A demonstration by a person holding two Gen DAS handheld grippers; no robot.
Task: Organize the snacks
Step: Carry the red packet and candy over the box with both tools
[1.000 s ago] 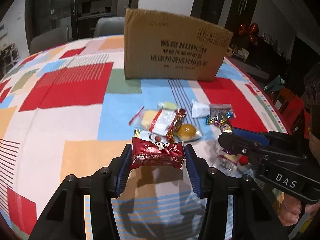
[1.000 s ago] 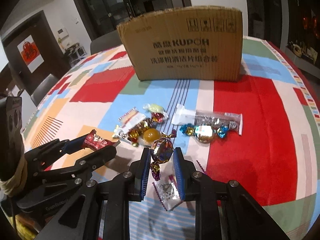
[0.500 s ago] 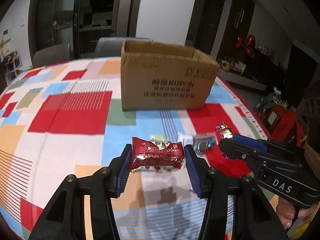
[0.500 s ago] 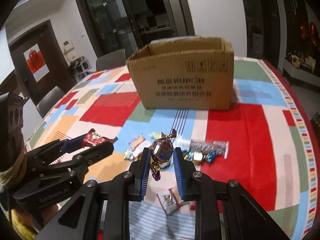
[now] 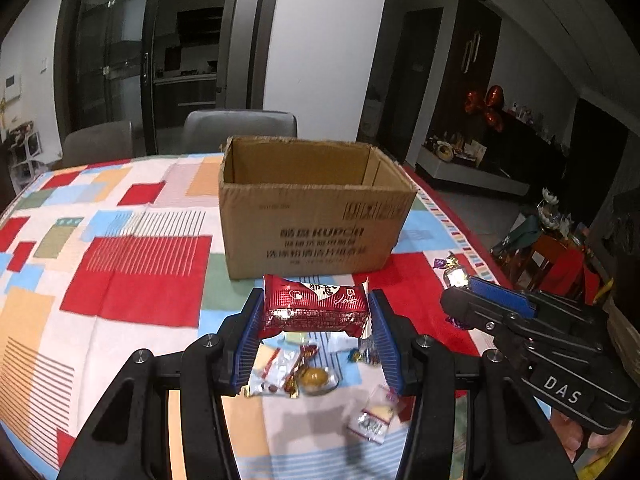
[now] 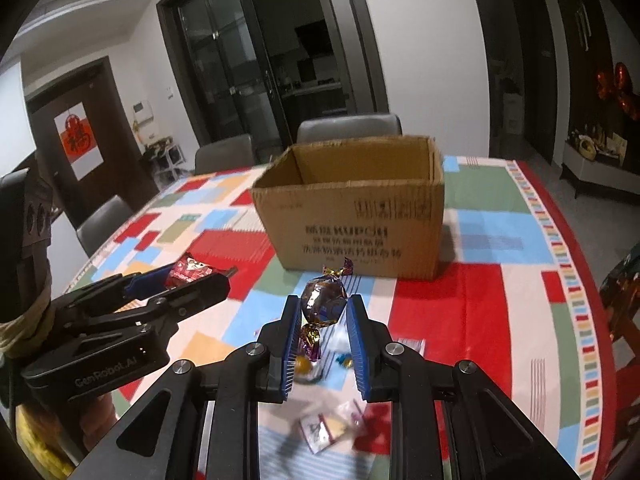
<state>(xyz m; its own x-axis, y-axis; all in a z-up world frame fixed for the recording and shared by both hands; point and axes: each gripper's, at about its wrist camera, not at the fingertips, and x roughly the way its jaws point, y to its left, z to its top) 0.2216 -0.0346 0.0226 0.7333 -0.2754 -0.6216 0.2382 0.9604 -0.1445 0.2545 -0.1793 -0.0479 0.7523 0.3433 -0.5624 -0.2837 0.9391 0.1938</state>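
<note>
Both tilted downward — left tongs [image 5: 316, 312] grip red packet [image 5: 314, 310], right tongs [image 6: 323, 312] foil candy [image 6: 323, 300].

Matt brown corrugated cardboard box [image 5: 312, 220]; glossy red foil snack packet [image 5: 314, 310]; shiny crinkled candy wrapper [image 6: 323, 300]; smooth printed tablecloth [image 5: 120, 280].

Dim room, overhead indoor light; my tabletop [image 5: 132, 280] is lit, doorways behind stay dark. Strong fisheye bending and black vignette at corners. Glare on the red wrapper [image 5: 314, 310]. Loose packets [image 6: 324, 432] below my jaws are blurred; soft shadows beneath.
</note>
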